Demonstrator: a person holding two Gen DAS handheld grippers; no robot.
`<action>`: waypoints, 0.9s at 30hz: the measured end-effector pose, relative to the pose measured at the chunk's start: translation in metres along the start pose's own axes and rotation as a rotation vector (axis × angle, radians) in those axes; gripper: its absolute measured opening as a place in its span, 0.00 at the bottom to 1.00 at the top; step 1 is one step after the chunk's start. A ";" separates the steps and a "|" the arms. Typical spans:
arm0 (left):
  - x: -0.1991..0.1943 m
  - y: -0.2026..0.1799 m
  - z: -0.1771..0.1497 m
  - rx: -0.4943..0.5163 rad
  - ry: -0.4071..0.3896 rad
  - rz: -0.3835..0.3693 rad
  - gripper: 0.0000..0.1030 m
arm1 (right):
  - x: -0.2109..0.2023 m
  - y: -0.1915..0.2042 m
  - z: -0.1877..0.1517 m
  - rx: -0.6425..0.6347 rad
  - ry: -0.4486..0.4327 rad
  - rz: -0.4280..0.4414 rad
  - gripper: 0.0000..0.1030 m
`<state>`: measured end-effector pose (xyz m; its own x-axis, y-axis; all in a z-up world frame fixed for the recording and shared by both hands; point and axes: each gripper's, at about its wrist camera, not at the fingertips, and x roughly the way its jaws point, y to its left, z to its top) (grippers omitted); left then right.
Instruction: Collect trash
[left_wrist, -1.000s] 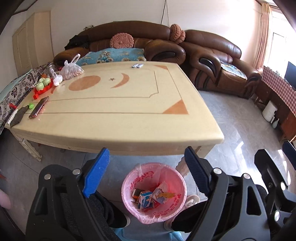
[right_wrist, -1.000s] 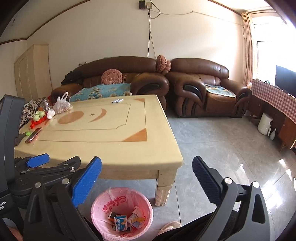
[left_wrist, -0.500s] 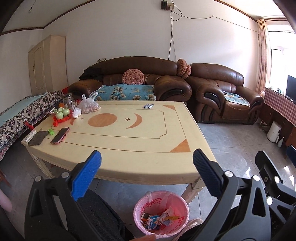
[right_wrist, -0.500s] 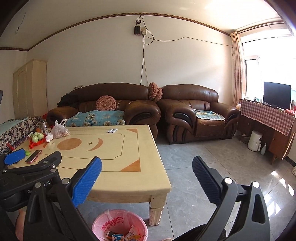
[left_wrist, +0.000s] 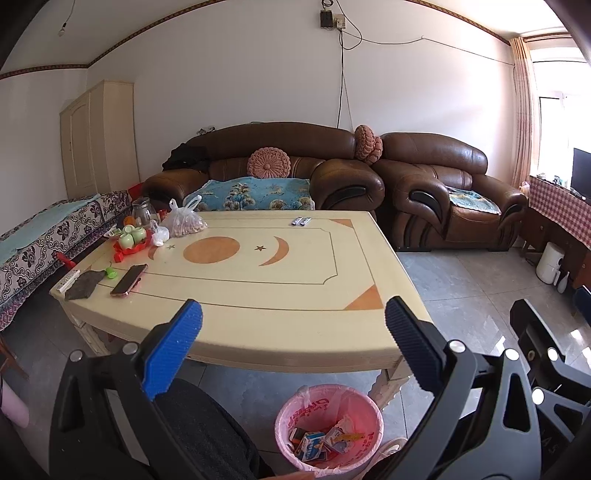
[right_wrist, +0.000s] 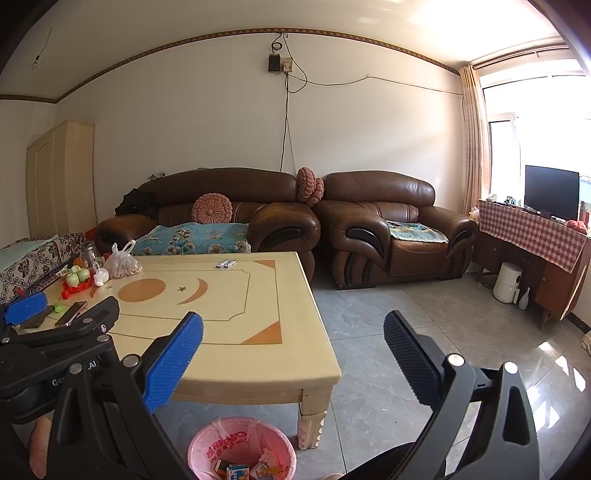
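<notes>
A pink-lined trash bin (left_wrist: 330, 427) stands on the floor by the near right table leg, holding several small cartons and wrappers; it also shows in the right wrist view (right_wrist: 242, 450). My left gripper (left_wrist: 293, 332) is open and empty, raised above the bin and facing the cream table (left_wrist: 258, 295). My right gripper (right_wrist: 293, 339) is open and empty, to the right of the left one. Two small silver wrappers (left_wrist: 301, 221) lie near the table's far edge, also in the right wrist view (right_wrist: 226, 263).
On the table's left end lie a phone (left_wrist: 129, 279), a dark cloth (left_wrist: 84, 288), a red tray with green cups (left_wrist: 132, 240) and a plastic bag (left_wrist: 183, 221). Brown sofas (left_wrist: 280, 173) stand behind. A checkered-cloth cabinet (right_wrist: 532, 236) is at right.
Both grippers have risen and tilted up, so the bin has dropped to the bottom of both views and more wall shows. Both stayed open.
</notes>
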<state>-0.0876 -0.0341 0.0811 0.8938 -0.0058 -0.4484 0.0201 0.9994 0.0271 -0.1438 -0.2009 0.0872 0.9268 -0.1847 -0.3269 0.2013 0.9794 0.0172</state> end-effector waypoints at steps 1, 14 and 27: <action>0.001 0.000 0.000 0.002 0.003 0.000 0.94 | 0.000 0.000 0.000 -0.001 0.004 -0.002 0.93; 0.003 0.000 -0.001 0.007 0.011 -0.001 0.94 | 0.004 0.004 -0.004 -0.007 0.015 -0.007 0.93; 0.005 0.002 -0.002 0.006 0.012 0.002 0.94 | 0.005 0.006 -0.003 -0.007 0.012 -0.003 0.93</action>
<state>-0.0844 -0.0325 0.0773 0.8884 -0.0033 -0.4591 0.0210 0.9992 0.0335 -0.1394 -0.1957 0.0826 0.9223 -0.1866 -0.3384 0.2015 0.9794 0.0092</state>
